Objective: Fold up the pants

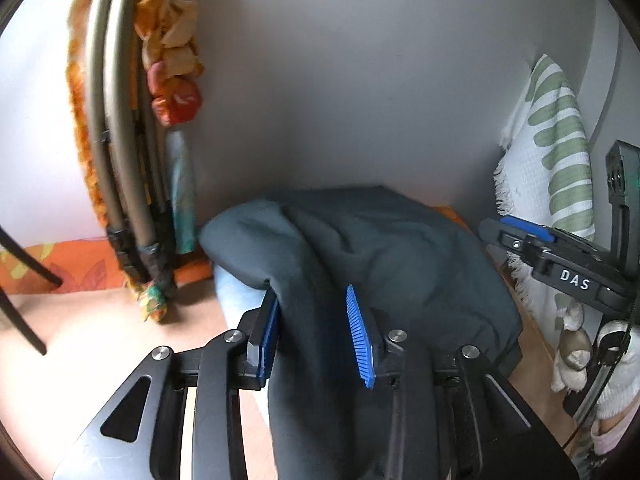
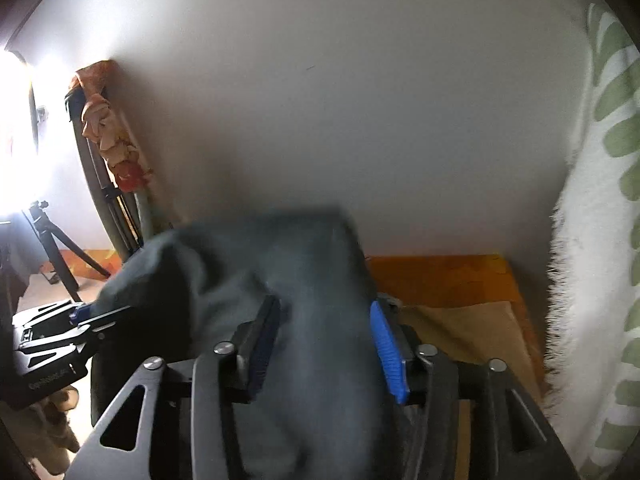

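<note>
- The dark pants (image 1: 360, 248) lie bunched in a heap ahead of both pairs of fingers, with a band of the cloth running back between each pair and out of view below.
- On the left gripper (image 1: 316, 332) the fingers (image 1: 362, 340) stand apart with cloth between them. The blue pad on the right side shows bare, so we judge this grip released, not clamped.
- On the right gripper (image 2: 324, 348) the fingers (image 2: 388, 356) also stand wide, the fabric loose between them and blurred. We read that as released too.
- The step in hand looks like laying down a fold. To do it well, we should let the cloth settle fully before drawing both grippers straight back, so no pad drags the top layer.
- The heap ahead of the fingers is rumpled, not flat. We should smooth it outward from between the fingers before the next fold.
- The fringed green-and-white towel (image 1: 556, 152) hangs close on the outer side of the right fingers, and the folded frame with orange fabric (image 1: 120, 128) stands beyond the left fingers. We should keep clear of both.
</note>
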A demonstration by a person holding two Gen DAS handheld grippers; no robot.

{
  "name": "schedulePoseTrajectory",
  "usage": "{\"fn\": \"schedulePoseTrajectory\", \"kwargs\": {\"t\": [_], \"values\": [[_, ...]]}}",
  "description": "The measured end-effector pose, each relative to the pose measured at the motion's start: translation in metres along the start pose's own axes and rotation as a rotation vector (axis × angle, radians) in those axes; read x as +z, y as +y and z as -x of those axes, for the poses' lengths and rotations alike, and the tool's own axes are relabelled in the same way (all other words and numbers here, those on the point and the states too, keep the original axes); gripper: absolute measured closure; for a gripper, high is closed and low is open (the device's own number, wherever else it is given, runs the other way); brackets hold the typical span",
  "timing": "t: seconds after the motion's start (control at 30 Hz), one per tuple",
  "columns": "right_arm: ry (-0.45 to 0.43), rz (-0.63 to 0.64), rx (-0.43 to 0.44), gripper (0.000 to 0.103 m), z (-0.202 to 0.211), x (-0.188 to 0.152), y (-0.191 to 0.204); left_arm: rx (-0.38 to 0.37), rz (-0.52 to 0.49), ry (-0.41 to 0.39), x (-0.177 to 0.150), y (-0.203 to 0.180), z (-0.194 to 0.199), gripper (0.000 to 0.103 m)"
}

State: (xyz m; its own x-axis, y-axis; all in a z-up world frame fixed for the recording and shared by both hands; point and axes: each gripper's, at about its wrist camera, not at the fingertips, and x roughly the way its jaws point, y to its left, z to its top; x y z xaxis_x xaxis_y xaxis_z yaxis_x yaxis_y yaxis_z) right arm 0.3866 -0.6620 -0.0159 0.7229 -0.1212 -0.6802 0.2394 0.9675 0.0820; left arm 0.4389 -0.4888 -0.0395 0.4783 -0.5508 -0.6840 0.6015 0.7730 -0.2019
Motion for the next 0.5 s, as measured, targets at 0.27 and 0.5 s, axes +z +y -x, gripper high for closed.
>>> {"fn": "schedulePoseTrajectory", "kwargs": {"t": [0.27, 0.5], "values": [[-0.043, 0.019, -0.013, 0.044, 0.045, -0.016, 0.01, -0.014, -0.001, -0.05, -0.007, 0.0, 0.06, 0.054], [-0.085, 0.015, 0.003, 0.044, 0.097, -0.039, 0.031, 0.003, -0.028, -0.097, -0.027, -0.021, 0.129, 0.041]]}}
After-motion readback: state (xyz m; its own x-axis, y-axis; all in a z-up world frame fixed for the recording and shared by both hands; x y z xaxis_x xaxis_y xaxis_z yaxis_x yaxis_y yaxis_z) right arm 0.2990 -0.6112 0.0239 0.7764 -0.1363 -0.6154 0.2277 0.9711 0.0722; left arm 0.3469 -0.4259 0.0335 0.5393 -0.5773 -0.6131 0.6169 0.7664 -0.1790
